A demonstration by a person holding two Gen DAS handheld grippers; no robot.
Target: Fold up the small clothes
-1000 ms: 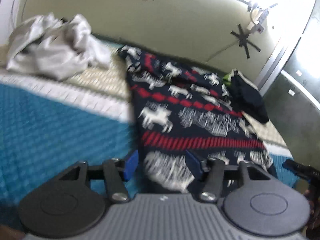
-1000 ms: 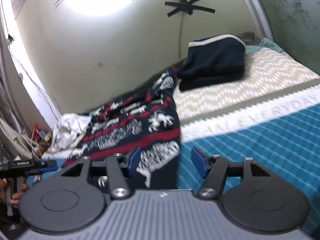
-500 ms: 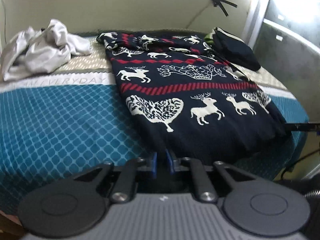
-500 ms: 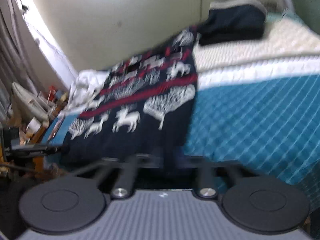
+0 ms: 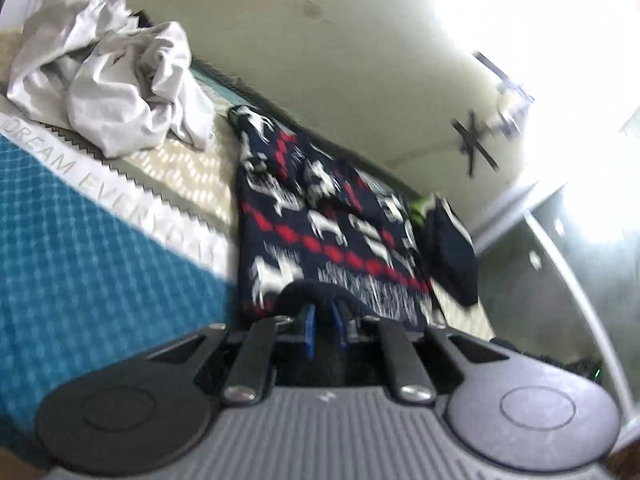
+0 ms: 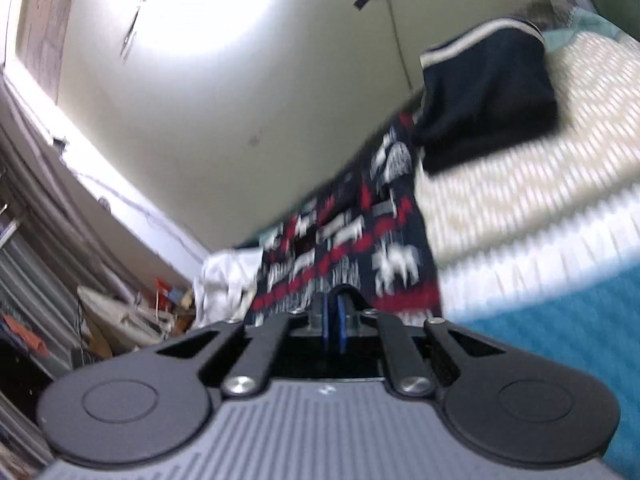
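A navy sweater (image 5: 320, 216) with white reindeer and red bands lies on the bed; it also shows in the right wrist view (image 6: 352, 240). My left gripper (image 5: 322, 322) is shut on the sweater's near hem, a fold of dark cloth bunching over its blue pads. My right gripper (image 6: 334, 320) is shut on the hem at the sweater's other near corner. Both near corners are raised off the bed and the hem is carried over the sweater's body.
A crumpled white garment (image 5: 108, 80) lies at the back left of the bed. A folded dark navy garment (image 6: 488, 92) with a pale trim sits at the back right. The teal and cream bedspread (image 5: 80, 248) covers the bed. Clutter (image 6: 120, 312) stands beside the bed.
Both grippers went from open to shut on the sweater's near hem. They then lifted it and moved it forward over the sweater, both views tilting as they went.
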